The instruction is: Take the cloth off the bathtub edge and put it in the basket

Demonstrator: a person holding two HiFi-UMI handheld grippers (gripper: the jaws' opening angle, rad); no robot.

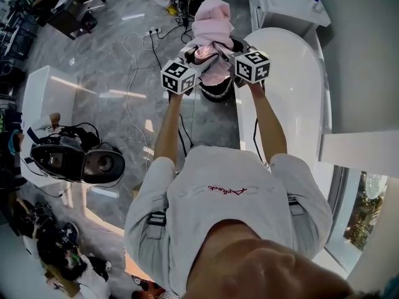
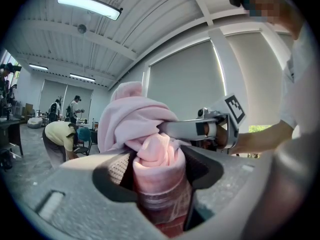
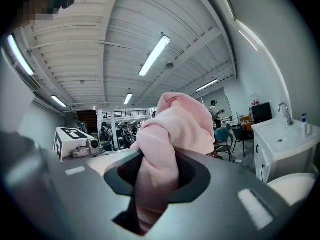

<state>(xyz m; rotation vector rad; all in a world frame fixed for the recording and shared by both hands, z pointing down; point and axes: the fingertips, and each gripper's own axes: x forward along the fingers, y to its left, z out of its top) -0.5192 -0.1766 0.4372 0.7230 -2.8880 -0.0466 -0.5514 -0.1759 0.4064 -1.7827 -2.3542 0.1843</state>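
Note:
The pink cloth (image 1: 211,27) hangs bunched in the air between both grippers, beside the white bathtub (image 1: 293,98). My left gripper (image 1: 198,58) is shut on a thick roll of the cloth (image 2: 159,159), which fills the gap between its jaws. My right gripper (image 1: 223,53) is shut on another fold of the cloth (image 3: 172,129), close beside the left one. The right gripper (image 2: 200,129) shows in the left gripper view, reaching into the cloth from the side. A dark basket (image 1: 218,91) sits on the floor just below the cloth, mostly hidden by it.
A white sink cabinet (image 1: 283,2) stands beyond the tub. Cables (image 1: 134,61) and a power strip lie on the grey floor to the left. A white table (image 1: 47,95) with black gear (image 1: 75,161) is at the far left. People stand in the background (image 2: 62,136).

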